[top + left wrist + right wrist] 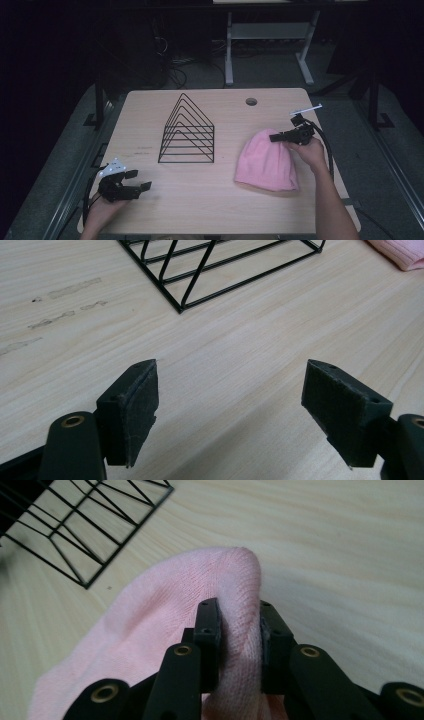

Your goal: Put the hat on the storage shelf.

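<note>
Nearest us, low at the table's (150, 210) near left, we keep the left gripper (136, 181) idle, its 2 jaws spread wide over bare wood with nothing between them; its own view shows both pads (142, 405) clear of everything. Our work is at the right: the pink hat (267, 161) lies flat on the table, right of the wire rack (187, 132) and apart from it, brim toward us and crown away. We have the right gripper (274, 137) at that far crown, and its view shows the 2 jaws pinched on a raised fold of knit (240, 630), the pads pressing cloth from both sides, so the tool is gripping the hat. We judge the step in hand to be securing this pinch before lifting. To do it well, we should make sure the fold sits deep between the pads rather than at their tips, since soft knit slips out of a shallow bite. We should lift slowly and straight up, watching that both layers come along and the brim peels off the wood without dragging. If the hat goes to the rack, we should carry it high enough to pass the top wires, and bring the left gripper in only if the cloth sags or twists.
</note>
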Motion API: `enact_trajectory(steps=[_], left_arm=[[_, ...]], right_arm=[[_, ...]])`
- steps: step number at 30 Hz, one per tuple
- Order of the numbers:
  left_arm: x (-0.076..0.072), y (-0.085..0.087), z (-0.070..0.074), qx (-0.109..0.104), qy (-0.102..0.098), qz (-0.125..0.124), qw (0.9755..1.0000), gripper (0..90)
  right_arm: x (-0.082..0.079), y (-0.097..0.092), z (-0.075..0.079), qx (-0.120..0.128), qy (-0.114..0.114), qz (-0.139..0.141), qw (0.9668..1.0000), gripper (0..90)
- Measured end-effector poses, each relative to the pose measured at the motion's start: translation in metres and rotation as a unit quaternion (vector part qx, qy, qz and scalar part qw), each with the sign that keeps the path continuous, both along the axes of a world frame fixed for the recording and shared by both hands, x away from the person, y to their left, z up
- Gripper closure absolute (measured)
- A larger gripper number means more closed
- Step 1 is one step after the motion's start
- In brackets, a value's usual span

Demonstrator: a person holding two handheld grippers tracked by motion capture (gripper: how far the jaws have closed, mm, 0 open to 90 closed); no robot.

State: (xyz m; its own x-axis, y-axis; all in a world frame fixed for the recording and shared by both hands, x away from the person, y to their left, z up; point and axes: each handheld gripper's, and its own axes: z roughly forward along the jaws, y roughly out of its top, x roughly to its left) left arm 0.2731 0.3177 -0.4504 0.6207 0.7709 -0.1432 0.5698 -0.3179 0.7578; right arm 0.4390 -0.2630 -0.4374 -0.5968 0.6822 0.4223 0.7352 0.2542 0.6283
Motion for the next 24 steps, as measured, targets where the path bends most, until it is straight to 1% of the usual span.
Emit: enact_trajectory(steps=[1, 2, 4, 5, 6, 7, 8, 9, 10, 11, 13, 14, 16, 17, 18, 19, 20, 21, 22, 23, 24], left_arm=[[0.0, 0.0, 0.0, 0.0, -0.002, -0.002, 1.0, 22.6], [0.0, -0.001, 0.0, -0.002, -0.003, -0.002, 1.0, 22.6], [0.0, -0.002, 0.001, -0.002, -0.004, -0.003, 1.0, 22.6], [0.0, -0.002, 0.001, -0.002, -0.004, -0.003, 1.0, 22.6], [0.0, -0.002, 0.001, -0.002, -0.004, -0.003, 1.0, 22.6], [0.0, -0.002, 0.001, -0.002, -0.003, -0.004, 1.0, 22.6], [0.0, -0.002, 0.001, -0.002, -0.003, -0.004, 1.0, 22.6], [0.0, -0.002, 0.001, -0.002, -0.004, -0.004, 1.0, 22.6], [0.0, -0.002, 0.002, -0.004, -0.004, -0.003, 1.0, 22.6], [0.0, -0.002, 0.002, -0.004, -0.004, -0.003, 1.0, 22.6], [0.0, -0.002, 0.003, -0.006, -0.005, -0.005, 1.0, 23.0], [0.0, -0.002, 0.003, -0.006, -0.005, -0.005, 1.0, 23.1], [0.001, -0.004, 0.003, -0.006, -0.005, -0.005, 1.0, 23.1], [0.0, -0.004, 0.002, -0.005, -0.003, -0.007, 1.0, 23.1], [0.0, -0.004, 0.002, -0.005, -0.003, -0.007, 1.0, 23.1], [0.0, -0.005, 0.002, -0.007, -0.002, -0.007, 0.9999, 23.1], [0.0, -0.005, 0.002, -0.007, -0.002, -0.007, 0.9999, 23.1], [-0.001, -0.006, 0.003, -0.01, -0.001, -0.007, 0.9999, 23.1], [-0.001, -0.006, 0.003, -0.01, -0.001, -0.007, 0.9999, 23.2], [-0.001, -0.006, 0.003, -0.011, 0.0, -0.008, 0.9999, 23.2], [0.0, -0.006, 0.003, -0.011, -0.001, -0.01, 0.9999, 23.3]], right_arm=[[-0.003, 0.002, 0.008, 0.001, -0.012, 0.004, 0.9999, 75.1], [-0.003, 0.002, 0.008, 0.001, -0.012, 0.004, 0.9999, 75.1], [-0.007, 0.004, 0.015, 0.003, -0.02, 0.006, 0.9998, 75.2], [-0.011, 0.005, 0.022, 0.006, -0.031, 0.01, 0.9995, 75.4], [-0.011, 0.005, 0.022, 0.006, -0.031, 0.01, 0.9995, 75.4], [-0.014, 0.007, 0.028, 0.009, -0.043, 0.014, 0.9989, 75.4], [-0.014, 0.007, 0.028, 0.009, -0.043, 0.014, 0.9989, 75.4], [-0.019, 0.01, 0.036, 0.01, -0.058, 0.018, 0.9981, 75.6], [-0.019, 0.01, 0.036, 0.01, -0.058, 0.018, 0.9981, 75.6], [-0.02, 0.011, 0.038, 0.01, -0.063, 0.02, 0.9978, 75.7], [-0.027, 0.014, 0.051, 0.005, -0.079, 0.029, 0.9964, 75.9], [-0.027, 0.014, 0.051, 0.005, -0.079, 0.029, 0.9964, 75.9], [-0.031, 0.016, 0.059, 0.006, -0.096, 0.034, 0.9948, 76.0], [-0.037, 0.018, 0.068, 0.007, -0.113, 0.038, 0.9928, 76.0], [-0.037, 0.018, 0.068, 0.007, -0.113, 0.038, 0.9928, 76.0], [-0.041, 0.019, 0.074, 0.006, -0.124, 0.041, 0.9914, 76.0], [-0.041, 0.019, 0.074, 0.006, -0.124, 0.041, 0.9914, 76.0], [-0.046, 0.02, 0.082, 0.008, -0.141, 0.044, 0.9889, 76.0], [-0.046, 0.02, 0.082, 0.008, -0.141, 0.044, 0.9889, 76.0], [-0.047, 0.02, 0.086, 0.008, -0.15, 0.046, 0.9876, 76.0], [-0.05, 0.022, 0.093, 0.006, -0.161, 0.048, 0.9858, 76.0]])
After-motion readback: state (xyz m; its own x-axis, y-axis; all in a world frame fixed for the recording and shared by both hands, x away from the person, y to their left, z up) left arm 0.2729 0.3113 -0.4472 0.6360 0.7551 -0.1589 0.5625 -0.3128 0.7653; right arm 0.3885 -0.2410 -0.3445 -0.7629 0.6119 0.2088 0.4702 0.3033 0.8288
